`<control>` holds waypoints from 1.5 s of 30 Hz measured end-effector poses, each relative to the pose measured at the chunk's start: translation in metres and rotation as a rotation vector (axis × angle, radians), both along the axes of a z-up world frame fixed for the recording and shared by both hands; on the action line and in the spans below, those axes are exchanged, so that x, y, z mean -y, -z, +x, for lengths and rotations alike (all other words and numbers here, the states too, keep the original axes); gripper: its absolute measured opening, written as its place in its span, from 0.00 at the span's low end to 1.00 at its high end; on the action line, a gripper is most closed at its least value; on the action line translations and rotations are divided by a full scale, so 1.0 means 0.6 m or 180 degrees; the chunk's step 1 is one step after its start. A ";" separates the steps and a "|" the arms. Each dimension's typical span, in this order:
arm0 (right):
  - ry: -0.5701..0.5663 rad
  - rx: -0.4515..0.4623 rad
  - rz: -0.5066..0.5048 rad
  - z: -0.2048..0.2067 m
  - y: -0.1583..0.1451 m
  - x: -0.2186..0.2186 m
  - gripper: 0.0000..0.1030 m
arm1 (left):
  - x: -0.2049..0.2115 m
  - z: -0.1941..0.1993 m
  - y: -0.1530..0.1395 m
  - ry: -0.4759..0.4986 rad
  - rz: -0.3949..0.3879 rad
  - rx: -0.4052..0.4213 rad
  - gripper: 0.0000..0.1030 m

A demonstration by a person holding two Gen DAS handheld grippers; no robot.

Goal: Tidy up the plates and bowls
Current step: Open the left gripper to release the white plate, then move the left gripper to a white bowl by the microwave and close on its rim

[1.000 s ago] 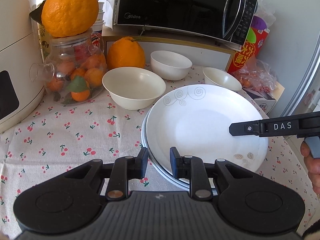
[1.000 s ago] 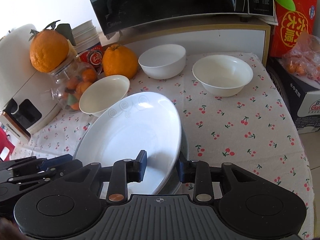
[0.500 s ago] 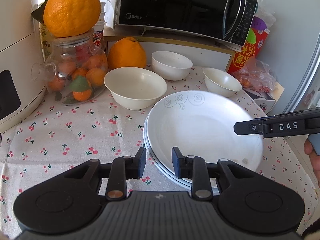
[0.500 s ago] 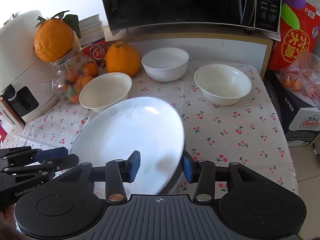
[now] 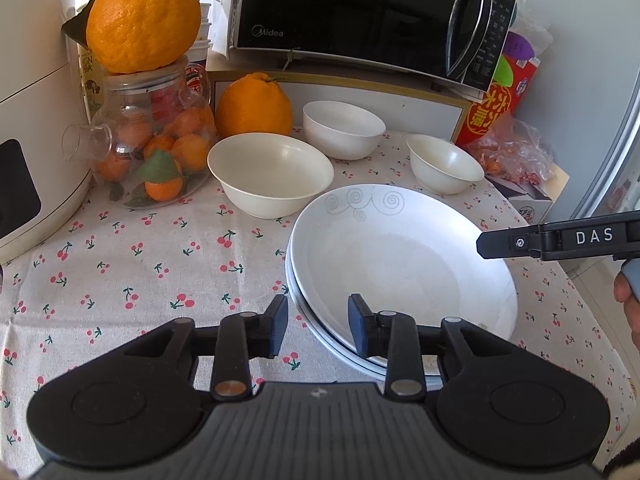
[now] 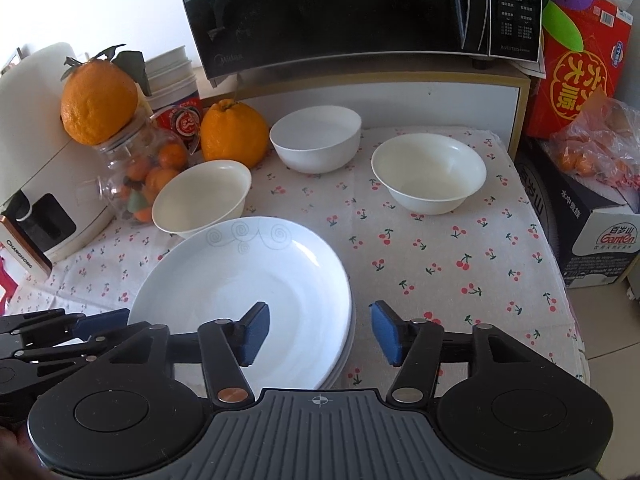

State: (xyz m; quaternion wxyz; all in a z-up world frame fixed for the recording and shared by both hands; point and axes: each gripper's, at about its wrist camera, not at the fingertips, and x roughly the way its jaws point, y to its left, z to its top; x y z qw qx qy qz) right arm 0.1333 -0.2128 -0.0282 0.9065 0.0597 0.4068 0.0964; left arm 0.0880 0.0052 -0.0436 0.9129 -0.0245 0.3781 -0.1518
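I've got my right gripper (image 6: 318, 330) spread wide, straddling the right rim of the plate stack (image 6: 256, 280). My left gripper (image 5: 317, 325) is parted too, around the stack's near-left edge. Three bowls (image 6: 428, 176) sit around twelve o'clock.

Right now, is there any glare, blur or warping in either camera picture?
Left wrist view: sharp, fisheye bends the microwave, dark corners. Right wrist view: window blown out white at upper left, soft sheen on the top plate, no motion blur.
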 end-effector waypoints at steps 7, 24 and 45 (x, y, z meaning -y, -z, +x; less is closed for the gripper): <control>0.0002 0.0006 0.0025 0.001 -0.003 0.002 0.74 | -0.003 0.000 -0.002 -0.0066 -0.0012 -0.0057 0.63; 0.0256 0.0107 0.0361 0.022 -0.040 -0.010 0.93 | -0.030 0.022 -0.049 -0.0813 0.0074 -0.0075 1.00; 0.0487 0.0429 0.0985 0.242 -0.047 0.070 0.96 | 0.065 0.231 -0.101 -0.0742 0.0041 0.0123 1.00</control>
